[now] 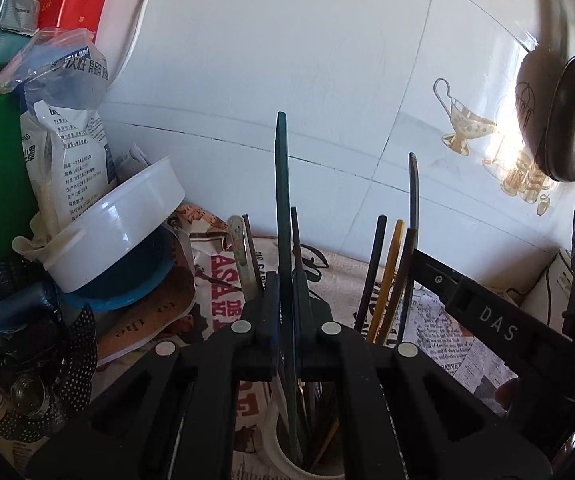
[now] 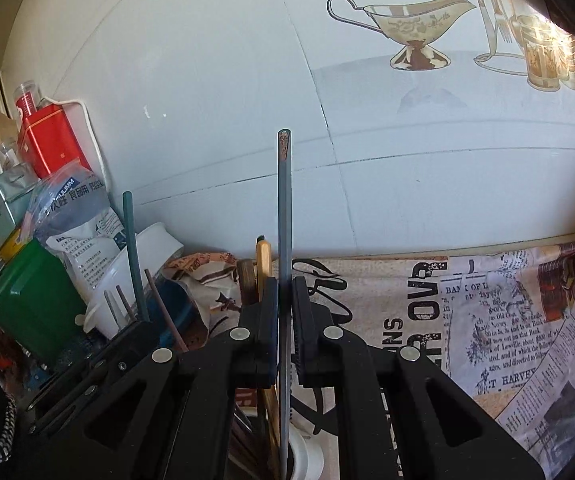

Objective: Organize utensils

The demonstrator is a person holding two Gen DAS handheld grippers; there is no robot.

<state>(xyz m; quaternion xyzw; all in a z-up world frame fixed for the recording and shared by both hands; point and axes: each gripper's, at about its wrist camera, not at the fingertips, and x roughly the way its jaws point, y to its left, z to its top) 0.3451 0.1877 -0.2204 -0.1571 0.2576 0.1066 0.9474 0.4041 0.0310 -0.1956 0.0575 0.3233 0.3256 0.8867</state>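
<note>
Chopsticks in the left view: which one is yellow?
The slim yellow chopstick standing right of the claw, between darker sticks; the rest are dark green, brown or black.

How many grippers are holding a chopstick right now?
2. The left gripper clamps a dark green chopstick; the right gripper clamps a grey chopstick. Both stand over the white cup.

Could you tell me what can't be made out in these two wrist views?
- Left wrist: cup bottom, cut off by the edge.
- Left wrist: green chopstick's lower end, hidden in the cup.
- Right wrist: grey chopstick's lower end, behind the fingers.
- Right wrist: cup, mostly blocked by the gripper.
</note>
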